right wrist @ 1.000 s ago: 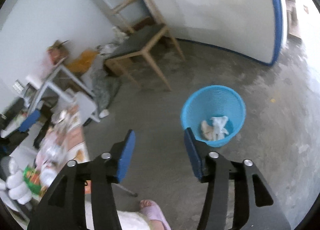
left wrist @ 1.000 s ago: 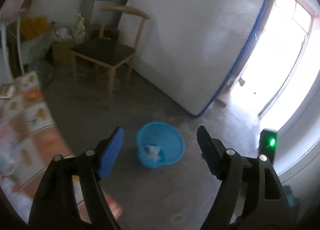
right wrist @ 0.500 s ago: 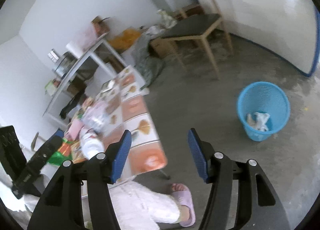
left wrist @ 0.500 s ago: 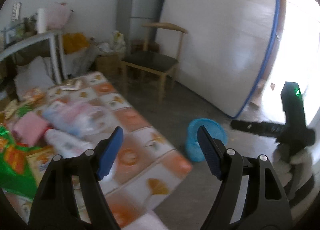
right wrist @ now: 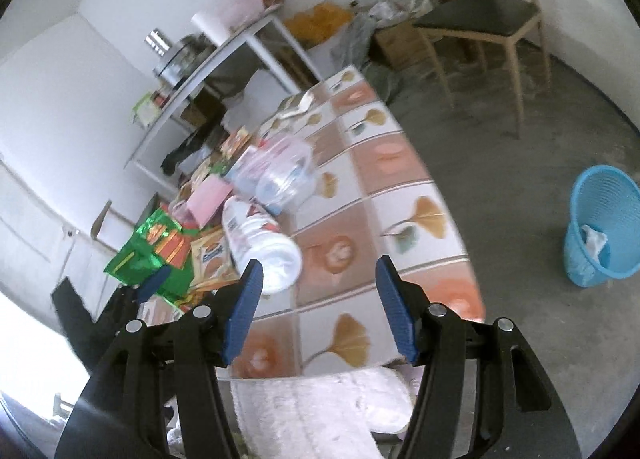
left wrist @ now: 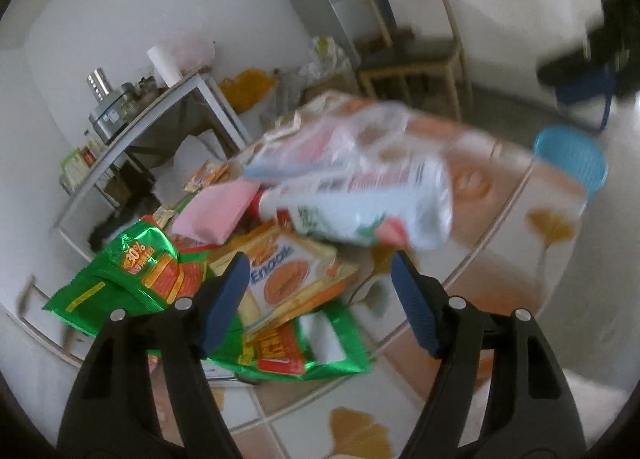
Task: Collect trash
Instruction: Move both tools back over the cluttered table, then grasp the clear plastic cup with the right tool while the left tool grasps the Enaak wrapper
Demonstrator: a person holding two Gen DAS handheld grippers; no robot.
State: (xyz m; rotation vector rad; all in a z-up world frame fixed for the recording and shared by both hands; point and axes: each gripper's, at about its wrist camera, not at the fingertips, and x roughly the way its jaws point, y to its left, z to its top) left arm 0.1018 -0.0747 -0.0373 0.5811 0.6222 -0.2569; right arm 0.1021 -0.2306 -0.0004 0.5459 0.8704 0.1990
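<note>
A heap of trash lies on the tile-patterned table point(left wrist: 520, 259): a white plastic bottle point(left wrist: 360, 203) on its side, a green snack bag point(left wrist: 120, 279), an orange biscuit packet point(left wrist: 288, 283), a pink packet point(left wrist: 216, 215) and a clear plastic bag point(left wrist: 340, 139). My left gripper point(left wrist: 318, 271) hovers just over the biscuit packet, its jaws closing a little with nothing gripped between them. My right gripper point(right wrist: 318, 263) stands open above the table's near edge, beside the bottle point(right wrist: 260, 243). The blue basket point(right wrist: 604, 227), holding white paper, stands on the floor at the right.
A wooden chair point(right wrist: 480, 19) stands behind the table, and a white shelf table point(right wrist: 224, 47) with jars and a paper roll stands by the wall. Boxes and bags crowd the corner. A person's fuzzy pink clothing point(right wrist: 320, 411) shows below the right gripper.
Both views have swung away from the floor and basket onto the table. The trash heap now fills the left view, close under the left gripper. The basket has slid to the right edge.
</note>
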